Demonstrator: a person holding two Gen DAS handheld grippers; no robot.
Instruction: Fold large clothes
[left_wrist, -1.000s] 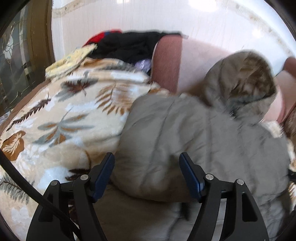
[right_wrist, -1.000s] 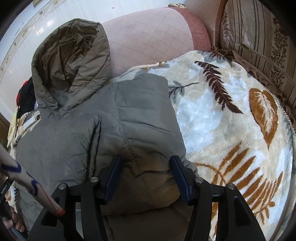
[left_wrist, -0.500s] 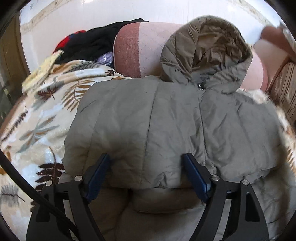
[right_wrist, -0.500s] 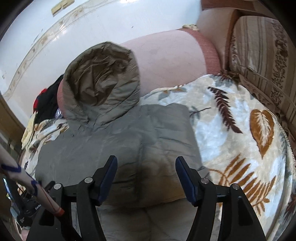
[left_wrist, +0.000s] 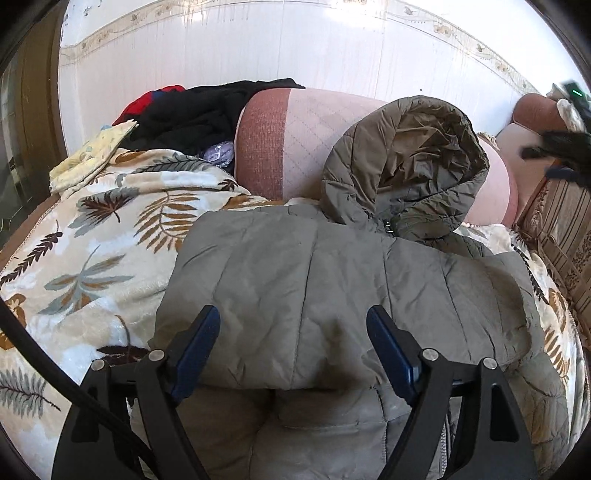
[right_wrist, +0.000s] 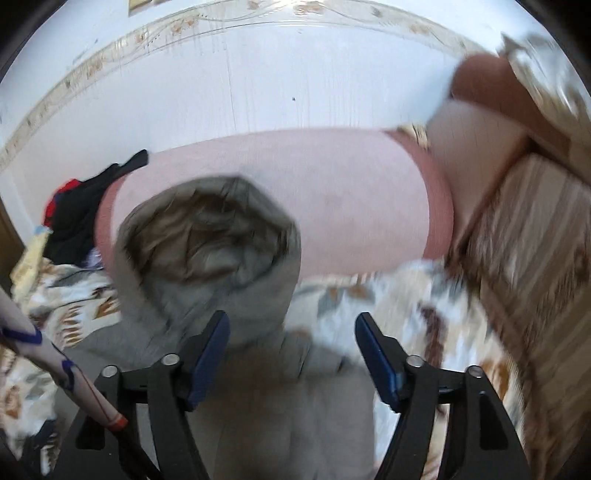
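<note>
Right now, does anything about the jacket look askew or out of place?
Only the hood: it stands propped against the sofa back, not folded in. The jacket body lies folded and flat.

Your left gripper (left_wrist: 293, 345) tilts downward, jaws wide with nothing pressed between the pads. Your right gripper (right_wrist: 291, 347) tilts down too — its jaws have just been opening, and nothing is clamped.

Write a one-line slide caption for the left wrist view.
Open left tongs above a folded olive puffer jacket, hood propped against the pink sofa back, on a leaf-print blanket.
</note>
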